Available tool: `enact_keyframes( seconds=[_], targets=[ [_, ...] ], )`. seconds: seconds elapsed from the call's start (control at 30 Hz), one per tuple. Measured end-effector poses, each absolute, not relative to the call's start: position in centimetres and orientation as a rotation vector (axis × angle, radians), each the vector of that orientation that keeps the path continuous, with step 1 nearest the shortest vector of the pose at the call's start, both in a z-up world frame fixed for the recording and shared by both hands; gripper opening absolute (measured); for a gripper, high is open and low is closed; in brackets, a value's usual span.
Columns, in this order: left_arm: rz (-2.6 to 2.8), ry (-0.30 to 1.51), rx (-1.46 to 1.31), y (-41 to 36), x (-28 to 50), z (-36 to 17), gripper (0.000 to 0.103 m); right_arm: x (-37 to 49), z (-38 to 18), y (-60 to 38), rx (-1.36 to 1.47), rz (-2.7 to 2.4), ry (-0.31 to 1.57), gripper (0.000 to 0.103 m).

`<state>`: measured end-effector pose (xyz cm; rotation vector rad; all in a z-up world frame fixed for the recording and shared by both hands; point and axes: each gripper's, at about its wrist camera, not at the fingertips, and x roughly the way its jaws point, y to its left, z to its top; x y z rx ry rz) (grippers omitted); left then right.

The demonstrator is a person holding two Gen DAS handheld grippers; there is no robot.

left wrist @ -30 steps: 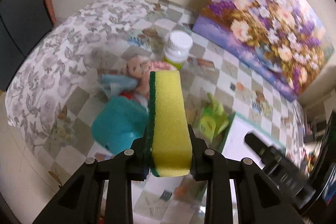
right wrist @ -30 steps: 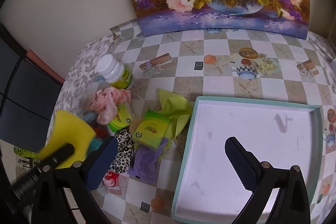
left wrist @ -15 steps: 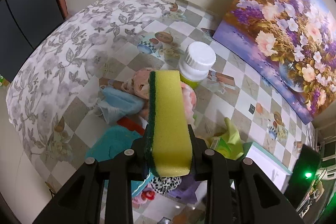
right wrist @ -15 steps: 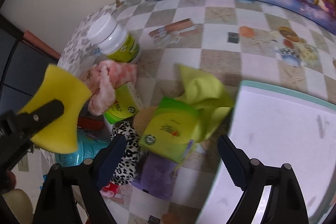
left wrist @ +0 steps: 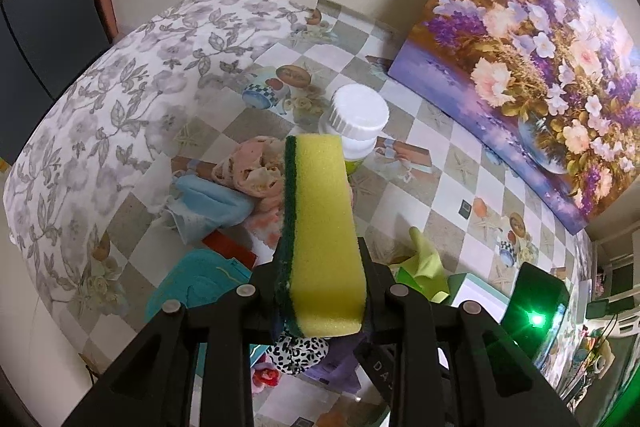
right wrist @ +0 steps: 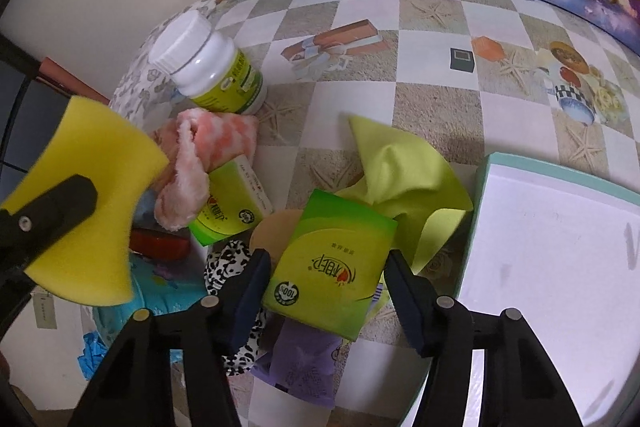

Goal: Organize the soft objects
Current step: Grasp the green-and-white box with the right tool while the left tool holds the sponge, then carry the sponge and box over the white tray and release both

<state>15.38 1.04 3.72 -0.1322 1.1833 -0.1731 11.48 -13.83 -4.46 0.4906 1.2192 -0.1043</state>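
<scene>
My left gripper (left wrist: 322, 267) is shut on a yellow sponge (left wrist: 320, 211) with a dark green scouring side, held upright above the pile. The same sponge (right wrist: 92, 163) shows at the left of the right wrist view. My right gripper (right wrist: 326, 263) points down over a green tissue pack (right wrist: 340, 235). Its jaws are closing, with the pack between the two pads and the pads right at its edges. The pack lies on a lime cloth (right wrist: 404, 167) and a purple pack (right wrist: 300, 363).
The pile also holds a pink fluffy cloth (right wrist: 208, 143), a second green pack (right wrist: 228, 207), a leopard-print cloth (right wrist: 228, 263), a teal cloth (left wrist: 192, 287) and a light blue cloth (left wrist: 208, 203). A white-capped bottle (right wrist: 208, 67) stands behind. A teal-rimmed white tray (right wrist: 480, 211) lies right. A flower painting (left wrist: 520, 67) leans on the wall.
My right gripper came down and left from over the tray onto the green tissue pack, and its jaws narrowed around it. The left gripper shifted a little with the sponge still in it.
</scene>
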Motion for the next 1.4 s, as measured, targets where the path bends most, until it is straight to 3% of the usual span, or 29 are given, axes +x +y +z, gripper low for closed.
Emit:
enact_keyframes(
  seconds=[0.23,0.43,1.0,1.4],
  targets=[
    [-0.201,1.147,-0.167,1.4,14.6,5.7,0.030,10.7,-0.5,-14.3,0.498,-0.076,1.139,0.060],
    [-0.255,1.092,-0.188,0.9,13.3,8.2,0.030,9.3,2.9,-15.1,0.456,-0.097,1.081,0.052],
    [-0.353,1.092,-0.152,-3.5,10.5,9.2,0.030,4.7,5.4,-20.7,0.469,-0.208,1.026,0.051],
    [-0.549,1.210,0.028,-12.9,6.3,6.6,0.030,-3.0,4.1,-31.7,0.577,-0.513,1.025,0.051]
  ],
)
